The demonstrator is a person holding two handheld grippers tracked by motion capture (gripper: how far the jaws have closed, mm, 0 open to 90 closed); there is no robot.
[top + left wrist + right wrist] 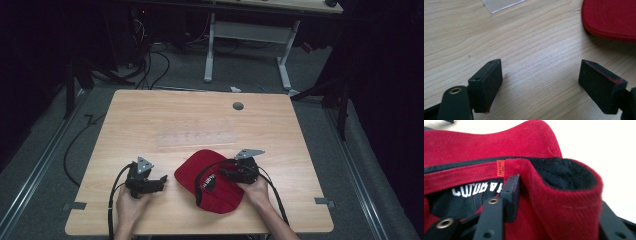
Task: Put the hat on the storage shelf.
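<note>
Red cap is lying upside down on the near half of the table, a little right of centre, its brim pointing far-left and its dark lining with white lettering facing up.

Starting at the left, we are holding the left gripper low over bare wood just beside the brim. In the left gripper view its jaws are standing wide apart with nothing between them, and the edge of the brim is showing at the upper right. A clear plastic sheet is lying farther off, toward the middle of the table.

Moving right, we are pinching the cap's rear band with the right gripper. In the right gripper view the jaws are closing on a fold of red fabric, one jaw inside against the lining and the other outside, next to a small orange tag.

To do this step well, we judge that we should be keeping the right pinch firm and deep on the seam, so the cloth is not slipping out as we lift. We should be bringing the left jaws in level toward the brim, taking its stiff edge squarely, and avoiding dragging the cap across the wood.
</note>
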